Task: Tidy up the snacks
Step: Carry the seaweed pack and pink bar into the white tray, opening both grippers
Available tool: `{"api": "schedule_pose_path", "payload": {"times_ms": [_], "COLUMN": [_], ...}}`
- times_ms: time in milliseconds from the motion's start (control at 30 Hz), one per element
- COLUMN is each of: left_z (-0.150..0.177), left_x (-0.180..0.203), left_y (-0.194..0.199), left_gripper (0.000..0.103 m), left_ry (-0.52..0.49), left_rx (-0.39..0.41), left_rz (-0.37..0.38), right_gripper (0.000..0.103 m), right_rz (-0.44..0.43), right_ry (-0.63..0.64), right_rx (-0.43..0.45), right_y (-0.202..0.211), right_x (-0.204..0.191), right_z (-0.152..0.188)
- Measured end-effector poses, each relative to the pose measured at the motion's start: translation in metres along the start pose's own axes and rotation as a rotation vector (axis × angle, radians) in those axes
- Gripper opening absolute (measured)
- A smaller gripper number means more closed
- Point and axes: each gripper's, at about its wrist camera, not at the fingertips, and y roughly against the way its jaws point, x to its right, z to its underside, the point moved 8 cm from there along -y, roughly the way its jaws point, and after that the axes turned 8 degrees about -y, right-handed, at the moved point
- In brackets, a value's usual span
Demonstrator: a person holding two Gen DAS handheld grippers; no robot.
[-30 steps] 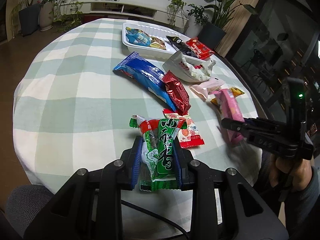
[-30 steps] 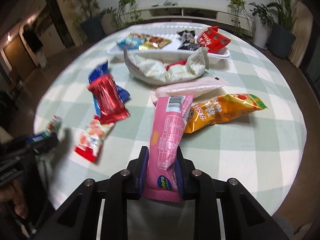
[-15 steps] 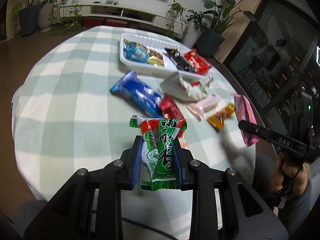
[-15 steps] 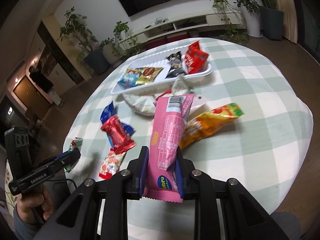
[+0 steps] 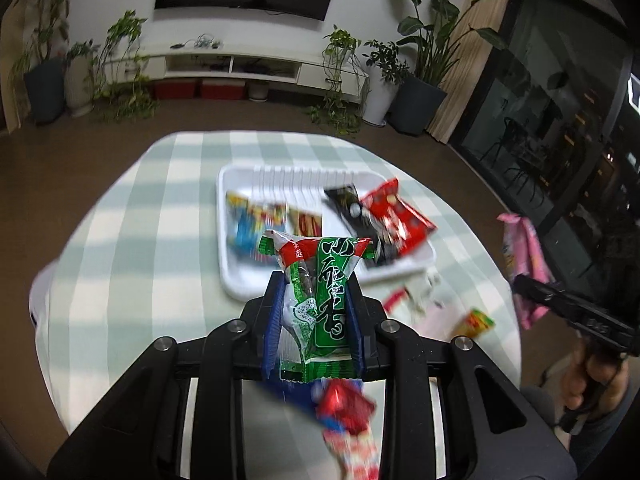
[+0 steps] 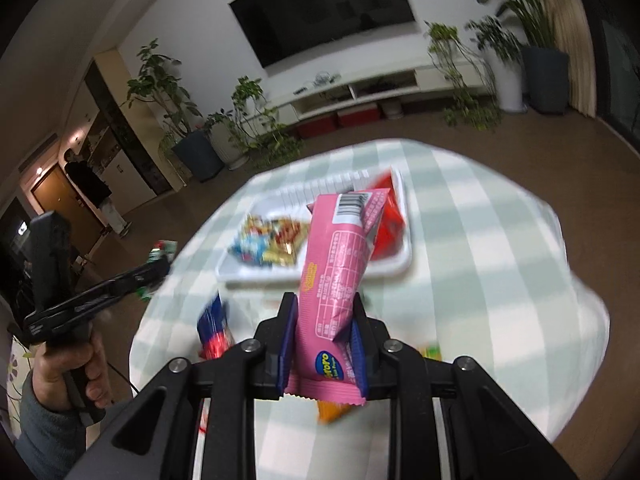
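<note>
My left gripper [image 5: 314,300] is shut on a green snack packet [image 5: 320,296] and holds it in the air above the table, short of the white tray [image 5: 240,284]. My right gripper [image 6: 322,320] is shut on a pink snack packet [image 6: 340,272], also in the air before the tray [image 6: 396,268]. The tray holds blue, yellow, black and red packets. The right gripper with the pink packet [image 5: 524,264] shows at the right of the left wrist view. The left gripper with the green packet [image 6: 160,252] shows at the left of the right wrist view.
A round table with a green and white checked cloth [image 5: 132,216] carries loose snacks near its front: a red packet [image 5: 344,404], a blue packet [image 6: 212,324], an orange one [image 5: 476,320] and a white one. Potted plants and a TV unit stand behind.
Both grippers have risen and moved forward toward the tray with their packets still held. The table and its snacks now sit lower and farther in both views, with motion blur.
</note>
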Motion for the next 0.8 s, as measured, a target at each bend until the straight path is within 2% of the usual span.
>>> {"api": "schedule_pose_path", "payload": {"times_ms": [167, 333, 567, 800], "left_z": [-0.045, -0.066, -0.06, -0.04], "left_x": [-0.007, -0.02, -0.03, -0.033], "left_y": [-0.044, -0.094, -0.146, -0.176], "left_gripper": [0.026, 0.026, 0.026, 0.026], "left_ry": [-0.037, -0.037, -0.036, -0.069], "left_rx": [-0.018, -0.062, -0.123, -0.17], "left_rz": [-0.029, -0.046, -0.049, -0.064], "right_gripper": [0.026, 0.026, 0.026, 0.026], "right_rz": [0.003, -0.011, 0.002, 0.082], "right_ry": [0.073, 0.098, 0.141, 0.158], "right_rx": [0.017, -0.037, -0.149, -0.25], "right_y": [-0.023, -0.072, -0.145, -0.198], "right_x": [-0.022, -0.04, -0.051, -0.032], "right_z": [-0.046, -0.075, -0.071, -0.05]}}
